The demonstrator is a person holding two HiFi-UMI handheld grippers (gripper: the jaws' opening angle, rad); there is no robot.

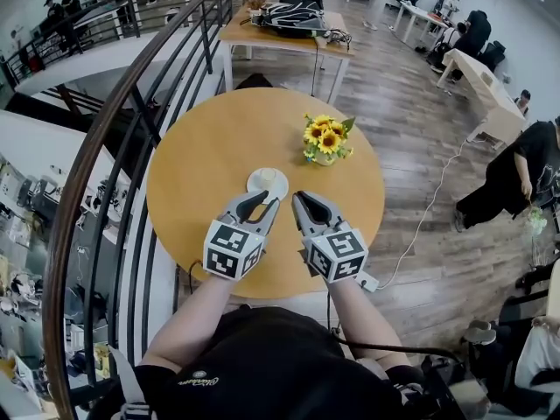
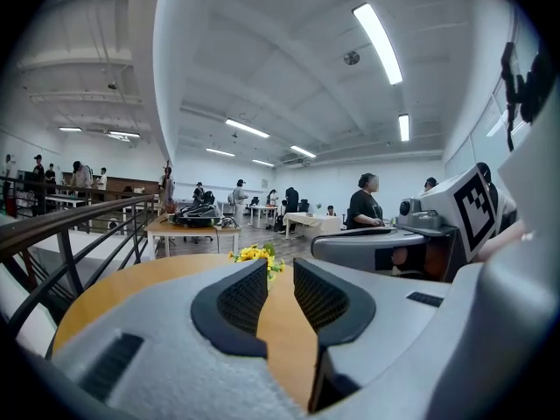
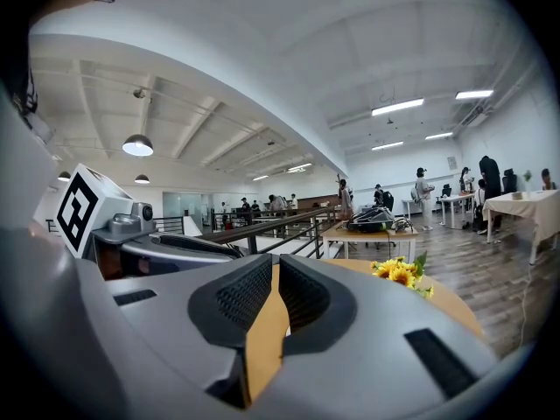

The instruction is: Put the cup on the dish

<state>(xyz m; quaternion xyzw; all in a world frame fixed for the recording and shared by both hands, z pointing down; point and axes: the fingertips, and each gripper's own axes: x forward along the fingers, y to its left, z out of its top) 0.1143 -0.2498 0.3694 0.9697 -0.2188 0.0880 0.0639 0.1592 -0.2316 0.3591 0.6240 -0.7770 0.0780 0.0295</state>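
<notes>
In the head view, the cup [image 1: 271,180] seems to sit on the dish [image 1: 252,182] near the counter's [image 1: 192,191] middle, though white on white leaves that unsure. It's just beyond your left hand-held gripper [image 1: 264,201], which is nearer than the right hand-held gripper [image 1: 300,198]. In the left gripper view the jaws are slightly apart and empty. In the right gripper view they are together and hold nothing.

Left gripper [image 1: 269,199], right gripper [image 1: 303,199] — grey, black-padded.
</notes>
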